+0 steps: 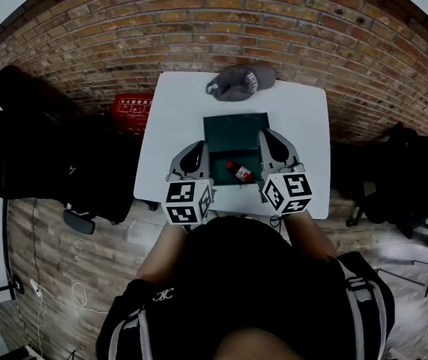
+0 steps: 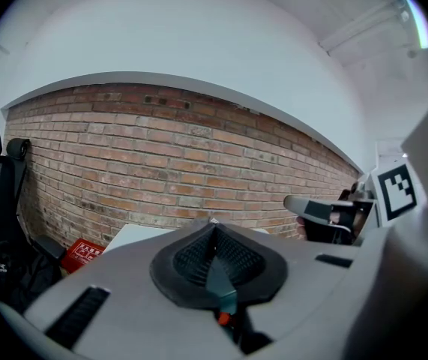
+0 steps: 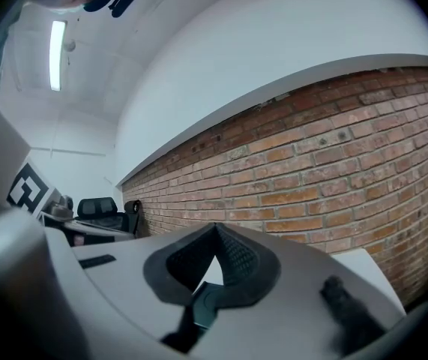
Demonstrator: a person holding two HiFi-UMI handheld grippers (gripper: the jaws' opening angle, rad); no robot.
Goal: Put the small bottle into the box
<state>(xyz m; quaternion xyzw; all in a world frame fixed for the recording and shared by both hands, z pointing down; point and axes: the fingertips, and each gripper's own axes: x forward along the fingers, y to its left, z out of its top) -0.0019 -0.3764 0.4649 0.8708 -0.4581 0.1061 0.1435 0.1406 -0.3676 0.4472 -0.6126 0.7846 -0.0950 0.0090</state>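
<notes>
The small bottle (image 1: 240,172) lies on its side at the near edge of the dark box (image 1: 232,130), between the left tool (image 2: 214,227) and the right tool (image 3: 215,232), both pressed together and empty, so reaching in unopened could knock it rolling off the bench (image 1: 303,118).

The person wears a black top (image 1: 236,272) with a small white logo (image 1: 162,295) and grey-edged straps (image 1: 357,297) at the shoulders. The left gripper (image 1: 196,150) and right gripper (image 1: 267,136) have pale grey shells, black ribbed fingers (image 2: 192,259) and cubes (image 1: 187,202) with black-and-white square markers.

White table (image 1: 175,120), green box (image 1: 232,130), grey cap (image 1: 240,82)
</notes>
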